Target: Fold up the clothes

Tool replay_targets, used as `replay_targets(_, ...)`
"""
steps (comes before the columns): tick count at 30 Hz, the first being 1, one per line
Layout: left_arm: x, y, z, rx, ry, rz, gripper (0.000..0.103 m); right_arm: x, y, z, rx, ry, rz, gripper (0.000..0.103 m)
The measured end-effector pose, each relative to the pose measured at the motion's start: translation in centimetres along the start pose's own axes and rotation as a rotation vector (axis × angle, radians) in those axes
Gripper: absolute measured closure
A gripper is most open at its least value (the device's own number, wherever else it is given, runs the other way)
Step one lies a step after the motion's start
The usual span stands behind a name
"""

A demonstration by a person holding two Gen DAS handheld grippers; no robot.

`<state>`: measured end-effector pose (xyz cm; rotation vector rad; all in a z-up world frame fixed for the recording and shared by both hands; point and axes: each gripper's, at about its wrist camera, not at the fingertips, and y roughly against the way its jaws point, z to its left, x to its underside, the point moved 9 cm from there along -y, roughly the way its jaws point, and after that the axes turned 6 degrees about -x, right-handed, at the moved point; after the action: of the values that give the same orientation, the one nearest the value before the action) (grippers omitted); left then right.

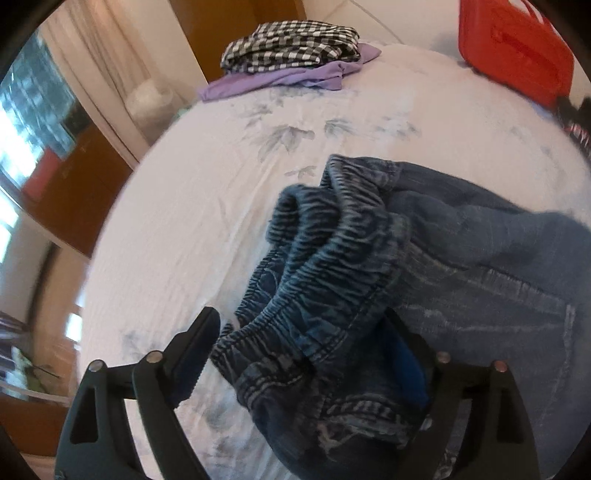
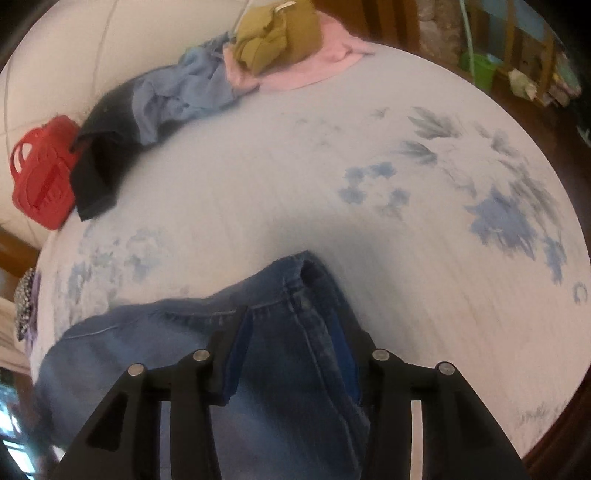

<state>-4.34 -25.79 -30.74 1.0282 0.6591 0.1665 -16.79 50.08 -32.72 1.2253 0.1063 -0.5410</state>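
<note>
Blue denim jeans (image 1: 369, 266) lie crumpled on the white floral bedsheet (image 1: 207, 206), their elastic waistband bunched toward me. My left gripper (image 1: 301, 325) stands wide open around that waistband. Its left finger (image 1: 195, 343) is clear of the fabric, and the cloth partly covers the right finger. In the right wrist view a jeans leg (image 2: 280, 332) lies flat on the bed, and my right gripper (image 2: 291, 325) straddles it, partly open. Denim fills the gap between the pads, and I see no pinch or lifted fold there.
A folded checked garment (image 1: 291, 46) rests on a purple one (image 1: 291, 75) at the far side. A red plastic basket (image 1: 517, 48) stands at the back right. The right wrist view shows several unfolded clothes, olive (image 2: 273, 33), pink, light blue and black, next to the basket (image 2: 42, 177).
</note>
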Motion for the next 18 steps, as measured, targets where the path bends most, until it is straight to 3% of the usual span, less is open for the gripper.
replay_targets(3, -0.1, 0.5, -0.5, -0.072, -0.057, -0.017, 0.018, 0.0, -1.5, 0.6, 0.019, 0.053, 0.039, 0.062)
replay_targets(5, -0.2, 0.7, -0.8, -0.096, -0.082, -0.021, 0.024, 0.4, -2.2, 1.6, 0.125, 0.197, 0.077, 0.086)
replay_targets(6, -0.2, 0.7, -0.8, -0.105, -0.085, -0.018, 0.024, 0.4, -2.2, 2.1, 0.175, 0.263, 0.078, 0.090)
replay_targets(9, -0.3, 0.6, -0.7, -0.110, -0.081, -0.006, 0.024, -1.6, -0.3, 2.6, 0.267, 0.345, -0.027, 0.090)
replay_targets(11, -0.3, 0.5, -0.6, -0.104, -0.082, 0.005, 0.024, -3.6, 1.0, 1.8, 0.248, 0.286, -0.086, 0.088)
replay_targets(14, -0.4, 1.5, 0.0, -0.085, -0.057, 0.028, 0.024, -4.2, 0.4, 0.4, 0.232, 0.231, -0.019, 0.069)
replay_targets(18, -1.6, 6.1, 1.6, 0.024, 0.050, -0.069, 0.024, -2.6, 3.0, -1.2, 0.162, 0.127, -0.042, 0.058)
